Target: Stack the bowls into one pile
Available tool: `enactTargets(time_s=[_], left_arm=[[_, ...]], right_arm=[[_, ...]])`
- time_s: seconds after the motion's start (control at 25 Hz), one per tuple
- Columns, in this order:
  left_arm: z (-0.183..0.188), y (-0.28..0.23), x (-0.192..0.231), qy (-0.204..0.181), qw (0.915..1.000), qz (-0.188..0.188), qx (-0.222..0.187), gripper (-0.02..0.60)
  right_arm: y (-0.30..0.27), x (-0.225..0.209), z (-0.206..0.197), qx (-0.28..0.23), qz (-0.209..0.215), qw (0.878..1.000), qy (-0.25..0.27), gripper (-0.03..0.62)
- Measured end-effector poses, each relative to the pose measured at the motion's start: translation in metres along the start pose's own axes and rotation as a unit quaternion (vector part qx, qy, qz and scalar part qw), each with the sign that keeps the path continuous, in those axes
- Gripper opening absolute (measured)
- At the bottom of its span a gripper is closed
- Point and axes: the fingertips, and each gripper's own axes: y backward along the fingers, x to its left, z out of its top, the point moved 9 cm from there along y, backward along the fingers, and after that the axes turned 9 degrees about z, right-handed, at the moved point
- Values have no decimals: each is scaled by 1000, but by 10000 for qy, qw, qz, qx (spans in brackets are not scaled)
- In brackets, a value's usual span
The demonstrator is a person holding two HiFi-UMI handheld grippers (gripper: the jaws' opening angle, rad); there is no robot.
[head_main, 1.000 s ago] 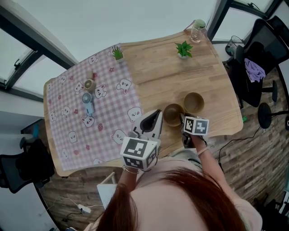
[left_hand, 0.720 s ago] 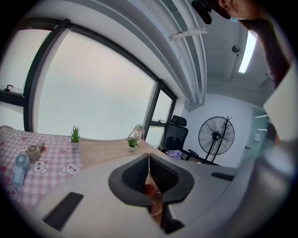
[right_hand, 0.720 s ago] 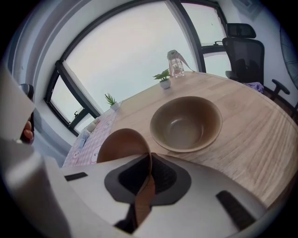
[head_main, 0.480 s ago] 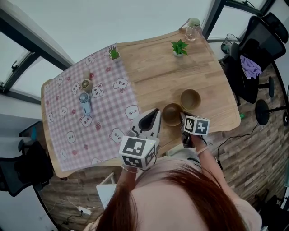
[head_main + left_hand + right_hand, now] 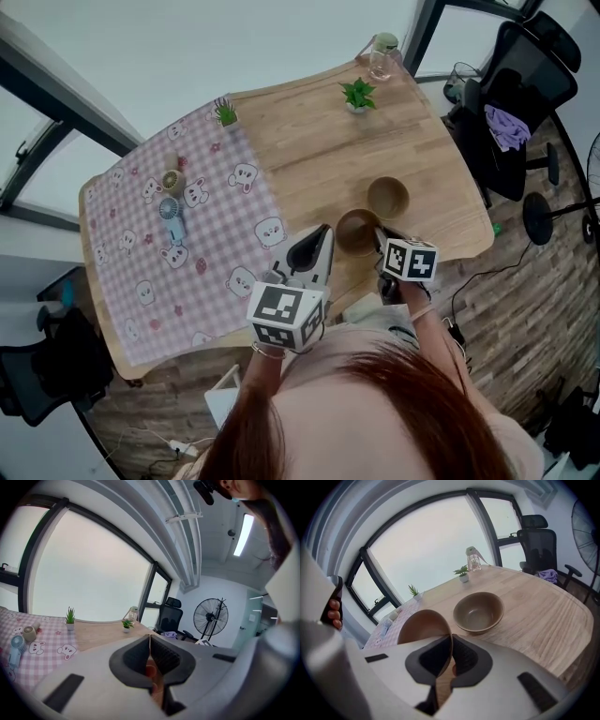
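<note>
Right gripper point(image 5: 451, 641) – its jaws have just been closing, and they are now pinching the near rim of the first brown rounded ceramic bowl point(image 5: 424, 625). The wall of that bowl is standing between the pads, with the bowl's body tilting up and away to the left of the jaws. I am reading this as the grasp step done, so the task is moving from reaching to carrying.

The second brown bowl point(image 5: 479, 612), matching the first, is sitting upright on the light wooden table point(image 5: 543, 616) just beyond the jaws and slightly to their right. It is apart from the held bowl and empty. Nothing is stacked yet – the held bowl is going to need a lift clear of that rim before lowering in.

Left gripper point(image 5: 150, 639): its jaws are resting pressed together with nothing between them, and it is hovering above the table's near edge, away from both bowls.
</note>
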Motion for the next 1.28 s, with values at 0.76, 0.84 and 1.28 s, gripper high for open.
enactTargets(time_s=[0.76, 0.84, 1.28], left_arm=[[-4, 5, 9, 4, 10000, -11, -6, 11], [-3, 2, 6, 24, 10000, 45, -2, 11], [-2, -13, -16, 76, 9994, 337, -35, 11]], right_arm=[[30, 1, 15, -554, -68, 9984, 117, 12], [31, -1, 19, -527, -28, 9985, 168, 12], [36, -23, 42, -520, 267, 9978, 326, 12]])
